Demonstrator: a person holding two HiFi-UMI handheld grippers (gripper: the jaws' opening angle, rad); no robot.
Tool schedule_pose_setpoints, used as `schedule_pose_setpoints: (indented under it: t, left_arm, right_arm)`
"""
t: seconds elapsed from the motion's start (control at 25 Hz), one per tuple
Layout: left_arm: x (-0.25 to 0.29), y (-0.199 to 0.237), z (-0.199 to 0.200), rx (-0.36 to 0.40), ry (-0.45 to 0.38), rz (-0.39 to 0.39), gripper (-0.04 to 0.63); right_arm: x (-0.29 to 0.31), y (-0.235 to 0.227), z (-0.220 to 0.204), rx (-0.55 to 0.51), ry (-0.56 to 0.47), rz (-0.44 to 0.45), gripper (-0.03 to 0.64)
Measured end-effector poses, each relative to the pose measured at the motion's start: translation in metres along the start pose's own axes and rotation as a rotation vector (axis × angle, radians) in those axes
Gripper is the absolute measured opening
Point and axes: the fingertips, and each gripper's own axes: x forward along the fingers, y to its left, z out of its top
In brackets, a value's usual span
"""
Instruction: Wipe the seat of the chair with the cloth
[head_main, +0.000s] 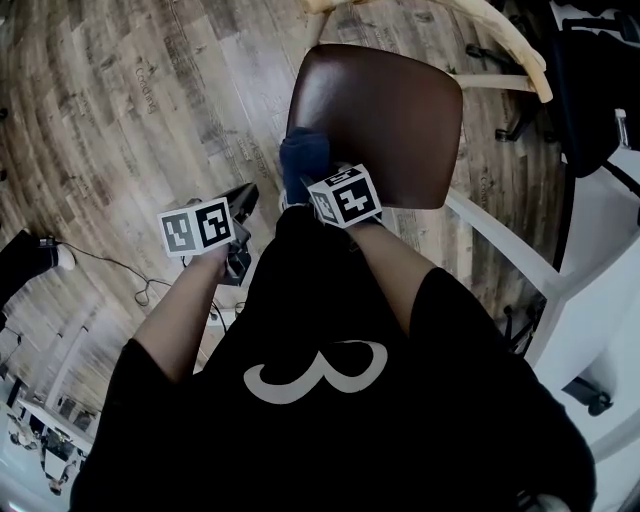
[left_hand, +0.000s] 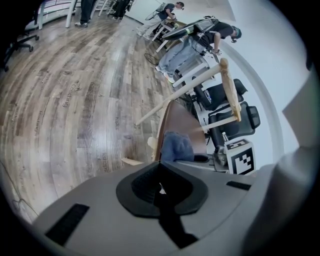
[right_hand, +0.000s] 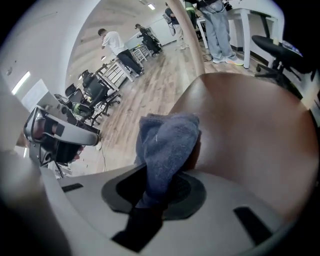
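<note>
The floor (head_main: 120, 120) was made of brown wood planks. The wall (left_hand: 280, 55) was white. Black office chairs (left_hand: 245, 117) stood near a white table (right_hand: 247, 14). People (right_hand: 114, 42) stood far off, and a ceiling light (right_hand: 151, 6) shone.

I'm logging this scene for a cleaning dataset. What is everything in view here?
chair: one, brown seat, pale wooden frame, standing on the floor ahead
cloth: one, blue, on the seat's near left edge
floor: wood planks, grey-brown, all around
cable: one, dark, on the floor at left
office chairs: several, black, beyond the chair
people: several, far background
left gripper: grey, jaws together, empty, beside the seat
right gripper: grey, jaws clamped on the cloth
</note>
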Motion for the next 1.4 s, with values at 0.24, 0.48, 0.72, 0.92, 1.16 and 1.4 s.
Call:
schedule_pose_setpoints:
  t: [0.24, 0.48, 0.72, 0.92, 1.16, 1.4]
  left_arm:
    - [-0.004, 0.009, 0.005, -0.005, 0.006, -0.01, 0.014]
    - [0.003, 0.009, 0.009, -0.008, 0.025, -0.017, 0.014]
    - [0.011, -0.001, 0.014, 0.024, 0.047, -0.025, 0.014]
    - [0.015, -0.008, 0.018, 0.021, 0.054, -0.032, 0.014]
    - [0.021, -0.021, 0.013, 0.069, 0.08, -0.052, 0.014]
    - [0.026, -0.032, 0.0, 0.072, 0.093, -0.049, 0.014]
  right_arm:
    - [0.003, -0.001, -0.002, -0.021, -0.02, 0.025, 0.091]
    - [0.002, 0.0, -0.002, -0.014, -0.028, 0.03, 0.089]
    - [-0.011, -0.014, -0.012, -0.011, -0.015, -0.003, 0.089]
    - [-0.031, -0.042, -0.033, 0.023, 0.002, -0.045, 0.09]
    - [-0.058, -0.08, -0.06, 0.058, 0.044, -0.114, 0.089]
    - [-0.09, -0.126, -0.088, 0.154, 0.058, -0.203, 0.091]
